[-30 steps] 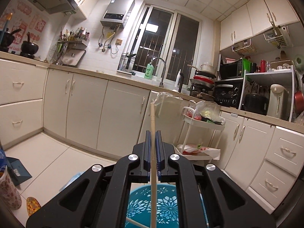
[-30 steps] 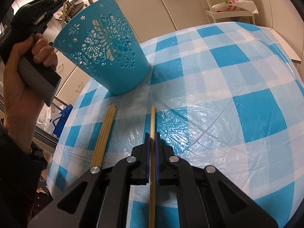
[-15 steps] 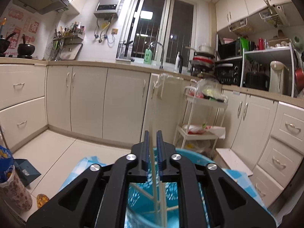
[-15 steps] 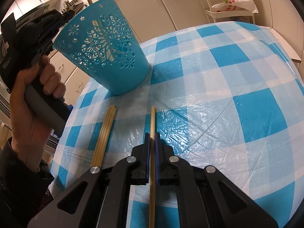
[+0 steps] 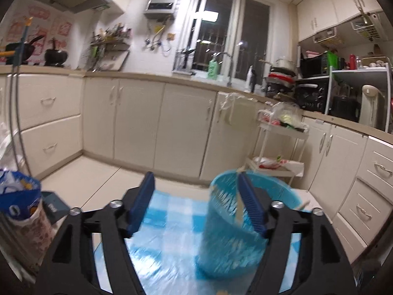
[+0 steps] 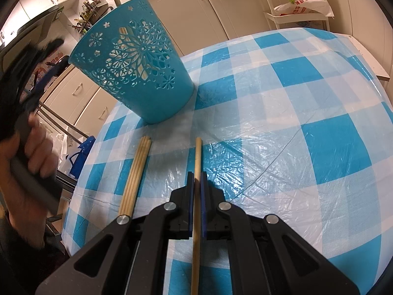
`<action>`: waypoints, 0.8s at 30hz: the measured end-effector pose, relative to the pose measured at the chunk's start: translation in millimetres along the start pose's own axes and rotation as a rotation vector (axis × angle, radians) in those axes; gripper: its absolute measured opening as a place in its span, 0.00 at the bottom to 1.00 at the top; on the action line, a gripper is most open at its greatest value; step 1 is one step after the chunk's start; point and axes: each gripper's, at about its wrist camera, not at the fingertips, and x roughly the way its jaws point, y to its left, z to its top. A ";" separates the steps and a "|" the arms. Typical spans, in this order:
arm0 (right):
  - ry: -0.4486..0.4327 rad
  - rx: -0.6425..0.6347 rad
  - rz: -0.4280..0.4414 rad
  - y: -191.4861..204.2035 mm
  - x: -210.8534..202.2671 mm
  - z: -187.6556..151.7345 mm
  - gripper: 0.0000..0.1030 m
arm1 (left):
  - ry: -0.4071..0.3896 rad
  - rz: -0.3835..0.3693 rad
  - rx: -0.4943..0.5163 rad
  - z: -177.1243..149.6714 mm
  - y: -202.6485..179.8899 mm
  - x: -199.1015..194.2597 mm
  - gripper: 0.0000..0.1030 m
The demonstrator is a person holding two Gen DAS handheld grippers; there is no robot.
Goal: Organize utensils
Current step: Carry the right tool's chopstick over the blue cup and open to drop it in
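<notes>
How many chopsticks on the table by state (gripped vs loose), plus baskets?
Gripped chopstick, in the right gripper: 1
Loose chopsticks, bundled flat on the checked tablecloth: 4, as best the ends show
Teal basket: 1; sticks show through its cutouts, too hidden to count
Total: 6

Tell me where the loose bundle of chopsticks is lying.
In the right wrist view, the chopstick bundle lies on the checked tablecloth, left of the single chopstick clamped in the right gripper, just in front of the teal basket.
</notes>
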 end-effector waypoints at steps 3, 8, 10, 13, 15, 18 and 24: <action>-0.045 -0.017 0.035 3.1 -9.2 -1.2 0.06 | 0.052 0.017 -0.020 -14.3 15.6 -9.9 0.76; -0.103 0.000 0.110 5.8 -23.9 -3.1 0.06 | 0.140 0.042 -0.069 -41.9 38.1 -23.6 0.77; -0.123 0.006 0.127 7.8 -30.0 -1.3 0.06 | 0.158 0.048 -0.083 -50.2 45.3 -28.2 0.77; -0.185 -0.005 0.169 19.3 -47.6 7.2 0.06 | 0.182 0.053 -0.095 -60.0 52.4 -30.9 0.77; -0.229 -0.016 0.197 28.7 -60.4 17.6 0.06 | 0.197 0.055 -0.105 -64.4 55.0 -30.5 0.77; -0.290 -0.028 0.238 42.0 -78.9 34.3 0.06 | 0.207 0.053 -0.124 -69.6 59.2 -32.6 0.77; -0.389 -0.072 0.319 74.8 -105.4 80.2 0.06 | 0.208 0.043 -0.149 -71.0 61.6 -37.3 0.77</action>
